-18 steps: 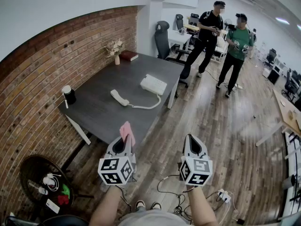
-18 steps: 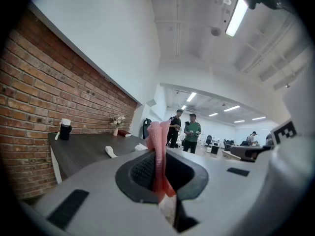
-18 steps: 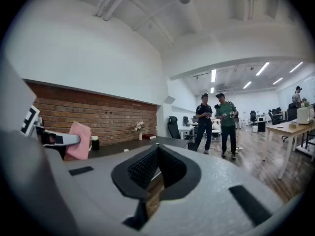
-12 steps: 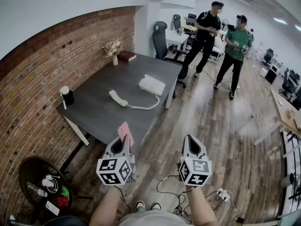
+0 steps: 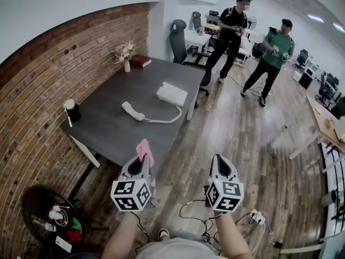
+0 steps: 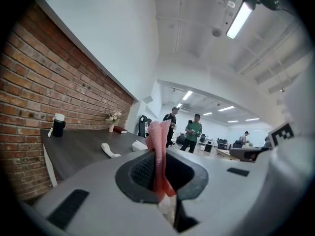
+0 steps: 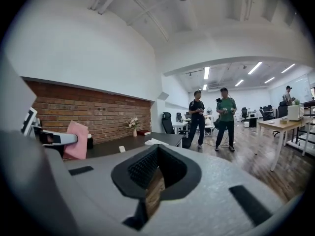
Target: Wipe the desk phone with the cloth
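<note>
Behind the bench [image 5: 102, 131], the green-shirted person [image 5: 272, 55] has turned away; both tongs hold their place. Left tongs [image 5: 141, 165] stay clenched on the pink cloth [image 5: 144, 149], and right tongs [image 5: 221, 165] are closed on nothing. On the bench sits the desk phone [image 5: 172, 94], its handset [image 5: 132, 111] lying beside it, both well apart from the cloth.
</note>
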`<state>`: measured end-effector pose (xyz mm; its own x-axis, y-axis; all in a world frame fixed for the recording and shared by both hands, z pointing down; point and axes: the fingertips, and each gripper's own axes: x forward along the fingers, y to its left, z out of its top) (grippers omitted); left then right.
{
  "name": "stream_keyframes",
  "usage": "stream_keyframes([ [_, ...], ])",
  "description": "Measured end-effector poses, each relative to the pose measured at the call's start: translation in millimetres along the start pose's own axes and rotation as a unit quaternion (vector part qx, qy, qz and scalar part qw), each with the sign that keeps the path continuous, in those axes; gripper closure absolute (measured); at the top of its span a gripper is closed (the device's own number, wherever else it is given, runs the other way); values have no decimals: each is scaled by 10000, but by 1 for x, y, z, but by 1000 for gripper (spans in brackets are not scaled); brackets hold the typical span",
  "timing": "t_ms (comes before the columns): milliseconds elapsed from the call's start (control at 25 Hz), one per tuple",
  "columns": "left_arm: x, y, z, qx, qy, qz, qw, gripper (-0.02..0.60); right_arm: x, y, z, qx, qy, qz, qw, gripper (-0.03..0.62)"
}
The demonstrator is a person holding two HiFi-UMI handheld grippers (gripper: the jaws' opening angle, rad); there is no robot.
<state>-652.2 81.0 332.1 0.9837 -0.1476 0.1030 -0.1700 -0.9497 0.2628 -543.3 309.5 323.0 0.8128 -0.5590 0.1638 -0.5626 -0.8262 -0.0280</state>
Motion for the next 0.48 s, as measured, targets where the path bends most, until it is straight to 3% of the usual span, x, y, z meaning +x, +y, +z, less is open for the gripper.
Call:
stream_keyframes([
  [480,56,4,-6,-5,166,-240,9996,560,43,-22,-4,113,111,-168,9997,592],
])
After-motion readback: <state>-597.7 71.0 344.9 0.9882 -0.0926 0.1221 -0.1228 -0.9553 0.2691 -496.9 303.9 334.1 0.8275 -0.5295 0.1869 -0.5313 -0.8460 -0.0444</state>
